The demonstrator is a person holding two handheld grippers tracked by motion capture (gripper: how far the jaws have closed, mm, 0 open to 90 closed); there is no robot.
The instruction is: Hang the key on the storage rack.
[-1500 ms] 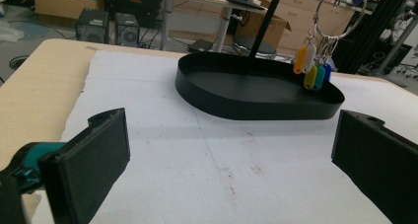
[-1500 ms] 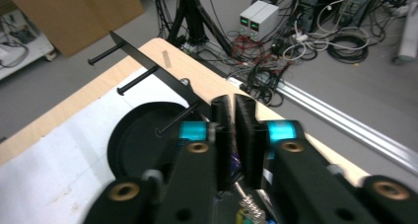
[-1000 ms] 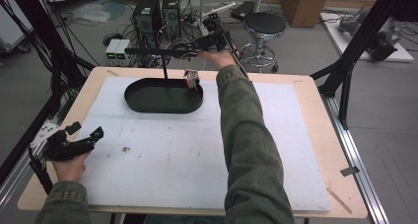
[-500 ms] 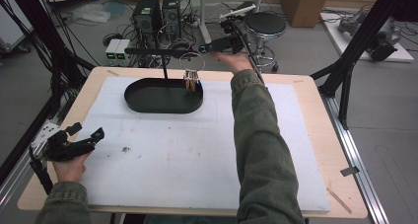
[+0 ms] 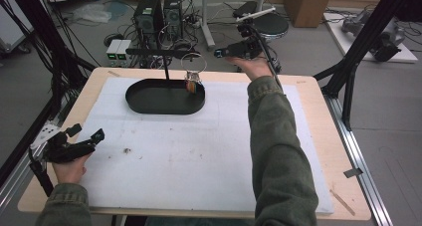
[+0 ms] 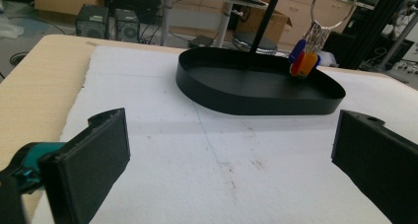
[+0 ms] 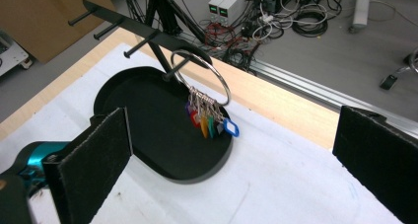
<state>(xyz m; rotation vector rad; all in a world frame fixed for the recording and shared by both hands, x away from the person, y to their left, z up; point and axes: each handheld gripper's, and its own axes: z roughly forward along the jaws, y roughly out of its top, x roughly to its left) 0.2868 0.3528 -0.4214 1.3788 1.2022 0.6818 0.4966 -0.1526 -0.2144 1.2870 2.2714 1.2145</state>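
1. Left tongs (image 5: 87, 138) gape wide at the counter's (image 5: 318, 136) 8 o'clock corner.
2. Right tongs (image 5: 219, 52) gape wide past 12 o'clock.
3. Key ring (image 7: 201, 83) hangs on the rack (image 7: 128, 27) above the black tray (image 5: 164, 99).

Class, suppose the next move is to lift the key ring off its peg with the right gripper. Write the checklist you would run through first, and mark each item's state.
1. Key ring hangs on a peg of the black rack: ok.
2. Right gripper open wide enough for the ring: ok.
3. Right gripper close to the ring: not ok, it is held off beyond the table's far edge.
4. Coloured tags hang free above the black tray: ok.
5. Left gripper away from the tray, open, near the table's left edge: ok.
6. Ring will slide off the peg freely: cannot tell.
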